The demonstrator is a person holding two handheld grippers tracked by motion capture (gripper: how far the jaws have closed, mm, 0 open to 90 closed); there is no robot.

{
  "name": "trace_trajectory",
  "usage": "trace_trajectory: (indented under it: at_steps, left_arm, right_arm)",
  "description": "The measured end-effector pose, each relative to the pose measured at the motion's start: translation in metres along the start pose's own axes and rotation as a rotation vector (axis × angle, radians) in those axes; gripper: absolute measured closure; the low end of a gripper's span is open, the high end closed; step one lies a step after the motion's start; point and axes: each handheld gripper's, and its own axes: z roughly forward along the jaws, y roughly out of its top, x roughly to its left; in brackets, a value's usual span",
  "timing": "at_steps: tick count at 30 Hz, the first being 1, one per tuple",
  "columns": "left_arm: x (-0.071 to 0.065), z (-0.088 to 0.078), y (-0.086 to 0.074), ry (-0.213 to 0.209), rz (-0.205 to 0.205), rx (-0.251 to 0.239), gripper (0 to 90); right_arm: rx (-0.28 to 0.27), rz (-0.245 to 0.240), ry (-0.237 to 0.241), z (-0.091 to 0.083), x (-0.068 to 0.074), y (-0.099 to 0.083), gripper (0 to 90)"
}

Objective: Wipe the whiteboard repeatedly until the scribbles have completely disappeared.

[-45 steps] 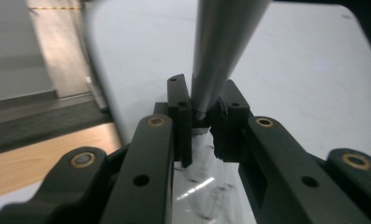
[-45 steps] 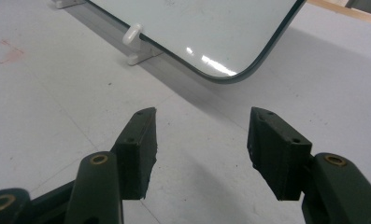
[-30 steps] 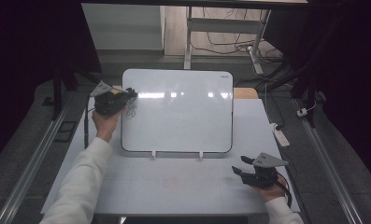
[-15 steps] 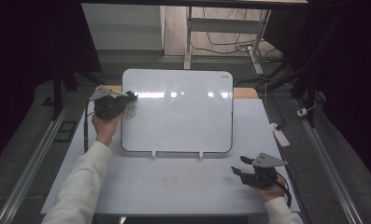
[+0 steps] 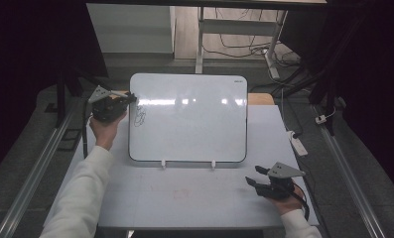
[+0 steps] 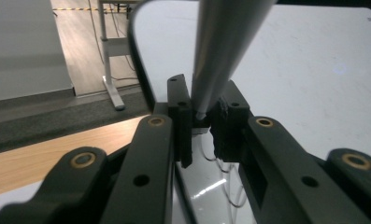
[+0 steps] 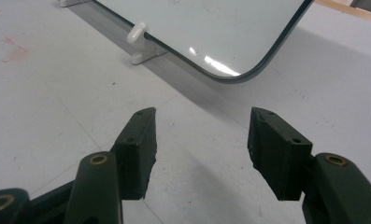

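Note:
A white-surfaced whiteboard lies on the white table, with a small black scribble near its upper left corner. My left gripper hovers at that corner, shut on a grey marker that sticks up between the jaws of the left gripper. In the left gripper view the board's dark rim runs just past the jaw tips. My right gripper rests near the table's front right, below the board's lower right corner. The right gripper stands open with nothing between its jaws.
Two white clips hold the board's near edge; one clip shows ahead of the right jaws. A white power strip lies at the table's right edge. Faint reddish marks stain the table's front.
My left gripper has slid a little to the left along the board's upper left corner, and the black scribble now shows beside it. The right gripper has not moved.

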Motion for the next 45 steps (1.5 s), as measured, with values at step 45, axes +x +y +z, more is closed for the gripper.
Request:
trace_trajectory:
  at_steps: [45]
  left_arm:
    - [0.005,-0.016,-0.014,0.022,-0.023,-0.003,77.9]
  right_arm:
    - [0.006,-0.009,0.008,0.002,0.003,0.001,42.6]
